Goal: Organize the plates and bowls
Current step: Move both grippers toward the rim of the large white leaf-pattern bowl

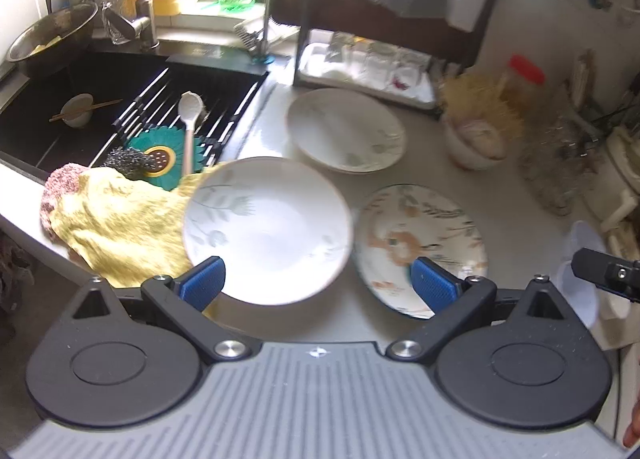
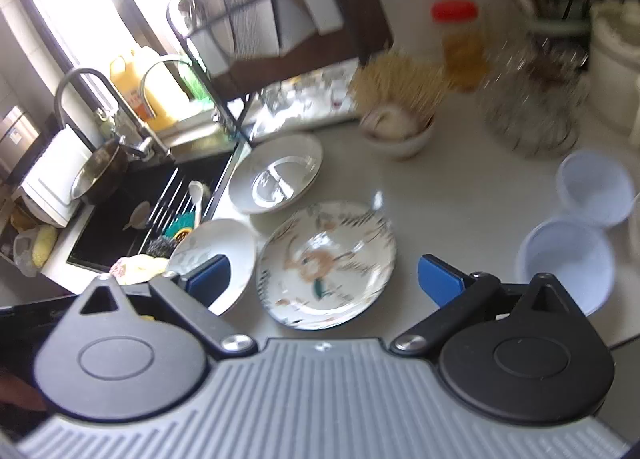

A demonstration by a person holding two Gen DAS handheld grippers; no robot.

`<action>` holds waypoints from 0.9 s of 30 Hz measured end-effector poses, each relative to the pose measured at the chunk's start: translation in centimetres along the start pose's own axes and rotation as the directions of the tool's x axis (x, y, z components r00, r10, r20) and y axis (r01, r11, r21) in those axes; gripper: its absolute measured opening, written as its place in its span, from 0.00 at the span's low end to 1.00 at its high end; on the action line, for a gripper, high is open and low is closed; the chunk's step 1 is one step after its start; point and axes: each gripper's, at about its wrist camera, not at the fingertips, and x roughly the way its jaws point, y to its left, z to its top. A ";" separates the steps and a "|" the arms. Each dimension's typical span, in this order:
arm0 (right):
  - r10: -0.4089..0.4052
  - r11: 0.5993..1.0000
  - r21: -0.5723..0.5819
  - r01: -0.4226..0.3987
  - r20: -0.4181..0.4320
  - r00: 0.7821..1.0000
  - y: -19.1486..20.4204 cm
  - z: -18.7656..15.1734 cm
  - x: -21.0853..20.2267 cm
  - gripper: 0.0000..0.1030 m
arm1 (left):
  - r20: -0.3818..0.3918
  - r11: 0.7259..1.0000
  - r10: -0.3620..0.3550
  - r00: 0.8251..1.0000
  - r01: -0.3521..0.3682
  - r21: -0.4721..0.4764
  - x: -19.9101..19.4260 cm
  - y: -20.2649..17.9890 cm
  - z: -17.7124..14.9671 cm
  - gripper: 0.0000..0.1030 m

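Three plates lie on the light counter. A white leaf-patterned plate [image 1: 268, 229] [image 2: 216, 255] sits nearest the sink, partly on a yellow cloth. A second white plate [image 1: 346, 129] [image 2: 276, 173] lies farther back by the dish rack. A plate with an orange and green pattern [image 1: 420, 247] [image 2: 326, 263] lies to the right. Two white bowls [image 2: 566, 261] [image 2: 596, 187] stand at the right. My left gripper [image 1: 318, 283] is open above the near edge of the leaf-patterned plate. My right gripper [image 2: 324, 281] is open over the patterned plate.
A black sink [image 1: 100, 99] at the left holds a small bowl with chopsticks, a rack, a spoon and scrubbers. A dark dish rack [image 1: 384, 19] [image 2: 280, 19] stands at the back. A bowl of toothpicks [image 2: 400, 119], a red-capped jar [image 2: 460, 43] and glass containers crowd the back right.
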 end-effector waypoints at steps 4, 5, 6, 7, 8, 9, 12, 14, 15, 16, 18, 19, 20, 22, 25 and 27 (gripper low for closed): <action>0.013 1.000 0.025 -0.012 -0.054 0.998 2.7 -0.7 3.2 0.97 | -0.044 0.999 -0.034 0.998 0.034 0.001 2.9 3.3 1.4 0.98; 0.016 0.999 0.031 -0.014 -0.063 0.998 3.3 -0.8 3.9 0.97 | -0.054 0.999 -0.047 0.997 0.047 0.000 3.6 4.1 1.7 0.98; 0.019 0.999 0.036 -0.016 -0.074 0.997 3.9 -0.9 4.7 0.97 | -0.065 0.999 -0.053 0.996 0.053 0.002 4.3 5.0 2.0 0.98; 0.022 0.999 0.040 -0.019 -0.088 0.996 4.6 -1.1 5.5 0.95 | -0.076 0.999 -0.050 0.996 0.051 0.009 5.0 5.6 2.4 0.98; 0.021 0.999 0.046 -0.017 -0.100 0.995 5.0 -1.2 6.2 0.94 | -0.087 0.999 -0.042 0.995 0.044 0.022 5.7 6.3 2.7 0.98; 0.019 0.998 0.059 -0.013 -0.113 0.993 5.4 -1.3 7.0 0.92 | -0.093 0.999 -0.033 0.995 0.037 0.040 6.3 7.0 2.9 0.98; 0.018 0.992 0.124 0.002 -0.157 0.987 6.3 -2.0 9.4 0.87 | -0.116 0.996 -0.020 0.993 0.030 0.087 7.9 9.1 3.9 0.98; 0.017 0.989 0.148 0.010 -0.177 0.984 6.9 -2.6 10.8 0.82 | -0.136 0.993 -0.044 0.990 0.058 0.101 9.0 10.6 4.3 0.98; 0.014 0.987 0.157 0.016 -0.186 0.982 7.2 -2.9 11.4 0.79 | -0.148 0.992 -0.055 0.987 0.071 0.108 9.7 11.3 4.4 0.98; 0.010 0.985 0.170 0.024 -0.195 0.981 7.4 -3.1 12.0 0.77 | -0.158 0.990 -0.063 0.985 0.081 0.112 10.3 11.8 4.5 0.98; 0.016 0.980 0.198 0.026 -0.205 0.979 7.8 -3.6 12.9 0.76 | -0.172 0.984 -0.083 0.982 0.108 0.140 11.5 12.5 4.7 0.98; 0.027 0.974 0.224 0.024 -0.221 0.975 7.9 -3.9 13.5 0.76 | -0.176 0.981 -0.084 0.981 0.113 0.158 11.9 12.6 4.7 0.98; 0.035 0.969 0.246 0.024 -0.232 0.972 8.0 -4.1 14.0 0.75 | -0.181 0.979 -0.087 0.980 0.118 0.165 12.3 12.8 4.8 0.98; 0.017 0.961 0.270 0.053 -0.248 0.969 8.3 -4.5 14.8 0.66 | -0.206 0.976 -0.134 0.969 0.165 0.144 13.3 13.4 5.1 0.97; 0.004 0.950 0.303 0.077 -0.257 0.966 8.5 -5.0 15.9 0.63 | -0.225 0.969 -0.201 0.953 0.226 0.094 14.7 14.2 5.5 0.97; -0.005 0.946 0.313 0.091 -0.264 0.965 8.7 -5.3 16.5 0.60 | -0.223 0.963 -0.224 0.949 0.250 0.095 15.4 14.6 5.8 0.97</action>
